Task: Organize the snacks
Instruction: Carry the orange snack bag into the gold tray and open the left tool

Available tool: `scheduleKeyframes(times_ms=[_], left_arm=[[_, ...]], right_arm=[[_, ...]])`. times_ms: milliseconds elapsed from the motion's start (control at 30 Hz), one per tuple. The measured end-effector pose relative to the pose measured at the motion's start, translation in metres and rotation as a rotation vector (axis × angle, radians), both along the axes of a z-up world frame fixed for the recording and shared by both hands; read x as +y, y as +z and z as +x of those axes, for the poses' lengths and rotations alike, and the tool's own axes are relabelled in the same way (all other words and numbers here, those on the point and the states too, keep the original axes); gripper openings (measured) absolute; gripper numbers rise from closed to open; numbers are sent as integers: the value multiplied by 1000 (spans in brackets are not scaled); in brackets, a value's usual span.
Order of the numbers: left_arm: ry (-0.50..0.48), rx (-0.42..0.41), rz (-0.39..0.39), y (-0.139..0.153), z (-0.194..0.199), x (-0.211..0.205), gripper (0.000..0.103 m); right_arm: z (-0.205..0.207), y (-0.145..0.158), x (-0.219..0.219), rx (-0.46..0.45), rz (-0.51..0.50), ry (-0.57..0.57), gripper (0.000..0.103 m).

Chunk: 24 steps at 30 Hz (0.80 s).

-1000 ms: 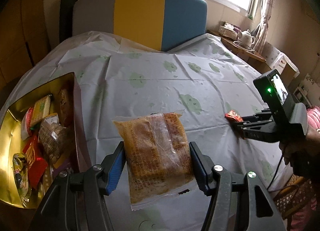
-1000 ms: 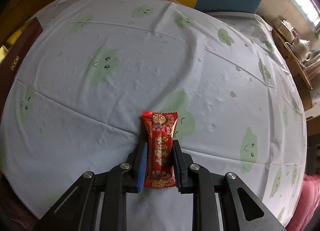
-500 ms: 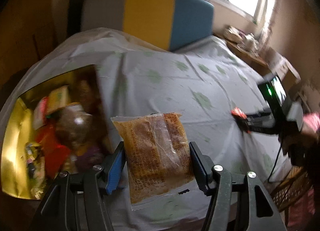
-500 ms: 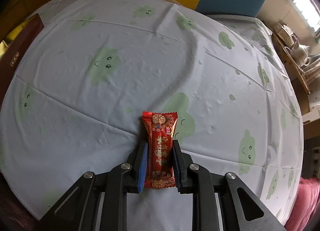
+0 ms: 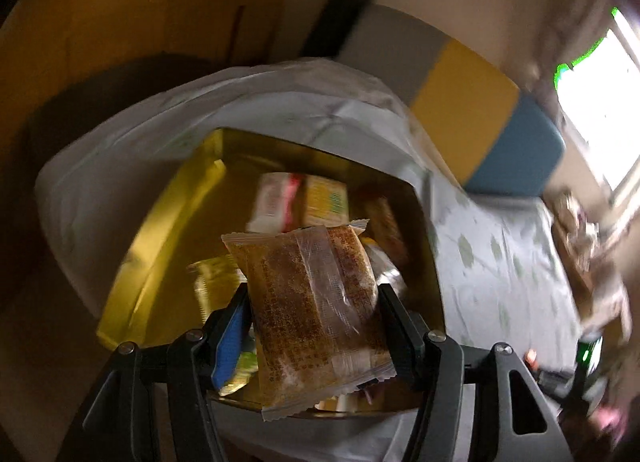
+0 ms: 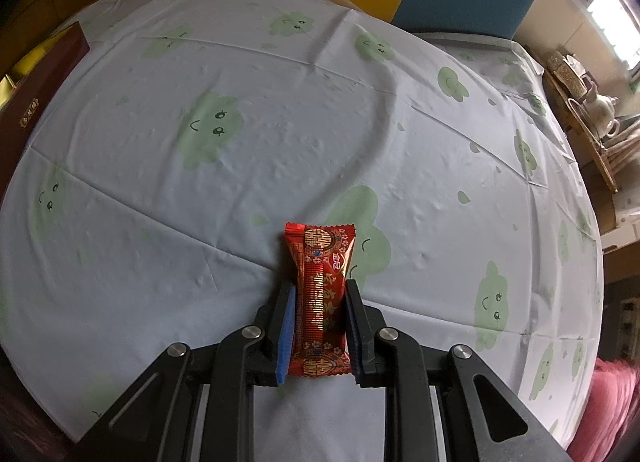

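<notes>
We're mid-transfer w/ the left gripper (image 5: 314, 312): it's clamping the brown cracker pack (image 5: 312, 302) by both long edges and holding it in the air over the gold box (image 5: 160, 246), which is already holding several other snacks (image 5: 298, 201). The left view is blurring, so we can't tell how high the pack is sitting above the contents.

The right gripper (image 6: 320, 316) is squeezing the red candy bar (image 6: 320, 294) at its sides, just over the cloud-print tablecloth (image 6: 280, 141); we can't tell if the bar's far end is touching the cloth. The box's dark red wall (image 6: 36, 85) is showing at the far left edge, well apart from the bar.

Next, in our judgement: we're lowering the pack into a free spot, prob. the bare gold floor on the left, then spreading the jaws. After that the candy bar is needing the same carry across to the box.
</notes>
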<state>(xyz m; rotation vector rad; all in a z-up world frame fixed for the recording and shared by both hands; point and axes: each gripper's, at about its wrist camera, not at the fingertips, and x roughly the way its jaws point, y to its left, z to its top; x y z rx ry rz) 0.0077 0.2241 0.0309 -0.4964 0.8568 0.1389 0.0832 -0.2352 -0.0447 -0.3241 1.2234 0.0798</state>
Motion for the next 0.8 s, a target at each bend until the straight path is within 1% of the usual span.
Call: scheduleKeyframes(times_ms=[100,200,300,433,500,533,600,700,800], left_arm=[[19,8,9,-4,-3,5,62],[7,20,-17,-9,-4,5,62],[-43,44,-25,-16,2,-11,62],[-110,134,-58,-40,15,-31,62],[-120,156,-36,-47,19,-34,63],[-116,177,-7,-52,20,-36,63],[-124,187,16,-56,21,-37,63],[-142,187,71,-57,20,-41,63],[-145,178,71,-54,18,-40,63]], right_arm=[[0,0,0,0,2,-1,23],[0,0,-1,0,3,-1,23],[0,0,-1,-1,4,-1,23],[0,0,-2,-1,5,-1,23],[0,0,-2,-1,5,0,23],[1,0,-2,-1,5,0,23],[0,0,-2,-1,5,-1,23],[1,-1,-2,-1,1,1,25],[0,-1,-1,-2,-1,1,25]])
